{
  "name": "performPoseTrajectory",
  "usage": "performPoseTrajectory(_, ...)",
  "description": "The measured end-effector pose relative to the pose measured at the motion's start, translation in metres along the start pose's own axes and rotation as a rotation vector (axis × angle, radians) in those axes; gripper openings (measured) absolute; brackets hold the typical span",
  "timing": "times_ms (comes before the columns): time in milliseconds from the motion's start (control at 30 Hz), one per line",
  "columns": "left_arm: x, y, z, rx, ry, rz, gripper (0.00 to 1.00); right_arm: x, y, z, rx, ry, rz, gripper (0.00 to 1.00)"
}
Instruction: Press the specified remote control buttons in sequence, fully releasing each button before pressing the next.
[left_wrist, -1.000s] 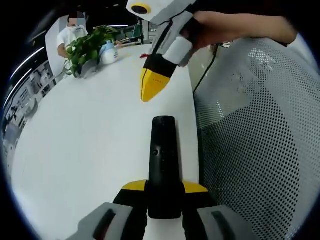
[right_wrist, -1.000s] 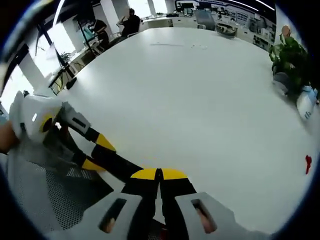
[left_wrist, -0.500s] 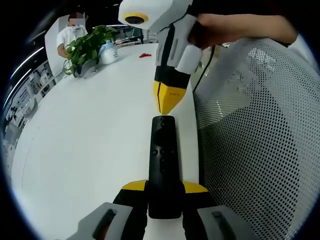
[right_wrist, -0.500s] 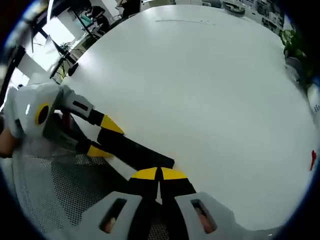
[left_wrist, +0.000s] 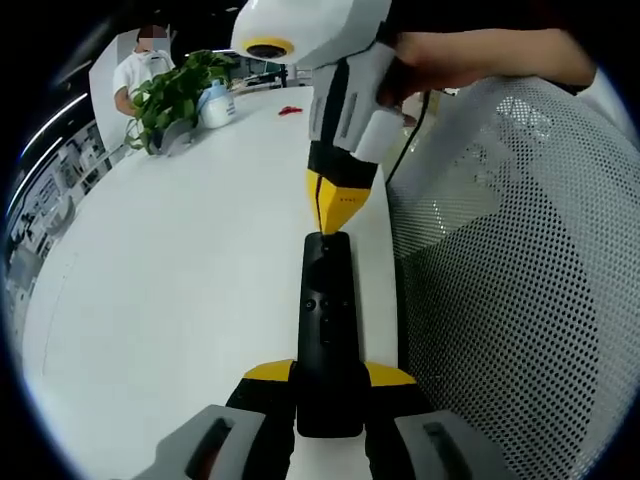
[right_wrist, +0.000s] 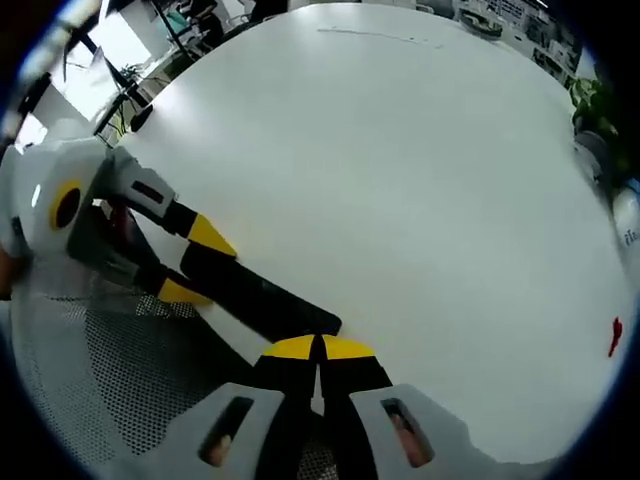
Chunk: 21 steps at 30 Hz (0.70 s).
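Your left tongs (left_wrist: 329, 385) pinch the remote (left_wrist: 327, 320) at lower centre of the left gripper view over the desk (left_wrist: 180, 270), while your right tongs (left_wrist: 337, 222), pressed together, touch its far end.

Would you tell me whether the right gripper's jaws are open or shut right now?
Shut: the right gripper shows its yellow tips meeting with no gap, poised at the far end of the remote.

Slim black plastic remote control (left_wrist: 328, 330), matte, on plain white table (left_wrist: 180, 270). Left gripper (left_wrist: 329, 376) and right gripper (left_wrist: 340, 205): yellow tips, black jaws, grey-white bodies. Grey perforated mesh chair back (left_wrist: 510, 300), dot pattern. Green leafy plant (left_wrist: 175, 95).
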<state>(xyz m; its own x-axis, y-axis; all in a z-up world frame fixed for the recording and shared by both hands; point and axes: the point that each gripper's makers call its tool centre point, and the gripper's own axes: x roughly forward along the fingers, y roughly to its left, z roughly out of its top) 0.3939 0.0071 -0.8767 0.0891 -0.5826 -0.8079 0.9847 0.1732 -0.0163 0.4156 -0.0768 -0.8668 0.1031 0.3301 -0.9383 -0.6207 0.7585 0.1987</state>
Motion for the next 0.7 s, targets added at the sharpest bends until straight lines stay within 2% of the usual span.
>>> performPoseTrajectory(100,0.0,-0.0001,0.0,0.001,0.001,-0.001,0.25,0.0028,-0.0012,-0.0054,-0.04,0.035,-0.025,0.0)
performPoseTrajectory(167,0.0001,-0.0001,0.0,0.002,0.002,-0.002,0.25,0.0039,0.0015,-0.0039,-0.064,0.029,-0.033,0.0)
performPoseTrajectory(700,0.0001,0.0,-0.0001,0.003,0.003,-0.005,0.25,0.0036,-0.0008,0.0013,-0.079,0.009,-0.037,0.0)
